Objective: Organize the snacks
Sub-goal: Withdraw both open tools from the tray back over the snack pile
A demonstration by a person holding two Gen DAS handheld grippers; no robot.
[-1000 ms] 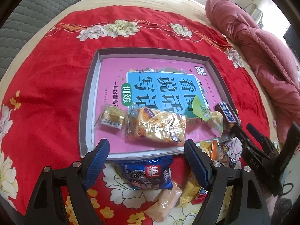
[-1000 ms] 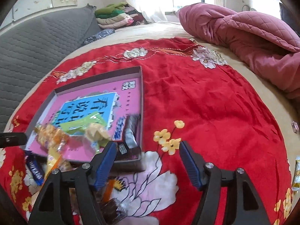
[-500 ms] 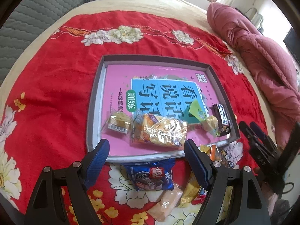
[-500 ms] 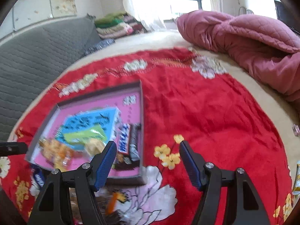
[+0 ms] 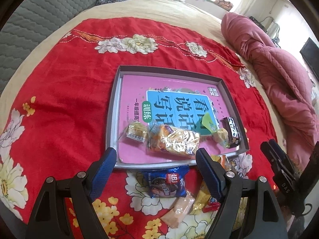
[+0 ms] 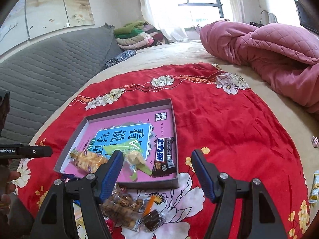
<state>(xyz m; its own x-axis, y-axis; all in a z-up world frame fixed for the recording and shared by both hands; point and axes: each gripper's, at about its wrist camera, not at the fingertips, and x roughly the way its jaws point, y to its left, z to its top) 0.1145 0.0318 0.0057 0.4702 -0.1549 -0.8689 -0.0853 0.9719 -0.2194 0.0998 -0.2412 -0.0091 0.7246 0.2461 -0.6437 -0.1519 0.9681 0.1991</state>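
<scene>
A grey-rimmed tray point(image 5: 113, 107) point(image 6: 173, 117) lined with a pink book lies on the red floral cloth. In it are a small yellow cake packet point(image 5: 135, 132), a golden cracker packet point(image 5: 173, 142) point(image 6: 87, 160), a green-and-yellow candy point(image 5: 216, 132) point(image 6: 132, 155) and a brown chocolate bar point(image 5: 232, 131) point(image 6: 164, 156). My left gripper point(image 5: 156, 155) hangs open above the tray's near edge, holding nothing. A blue cookie packet point(image 5: 166, 183) lies just below it on the cloth. My right gripper point(image 6: 157, 157) is open and empty, raised above the tray's near right corner.
Loose snacks lie in front of the tray: a peach wafer point(image 5: 179, 207), yellow packets point(image 5: 201, 199), brown wrapped sweets point(image 6: 121, 205) and a dark candy point(image 6: 152, 222). A pink quilt point(image 6: 269, 47) is heaped at the far right. One packet point(image 6: 315, 185) lies at the cloth's right edge.
The right gripper has drawn back and upward from the chocolate bar, which now lies flat in the tray's corner. The left gripper has risen a little, so the tray looks farther off.
</scene>
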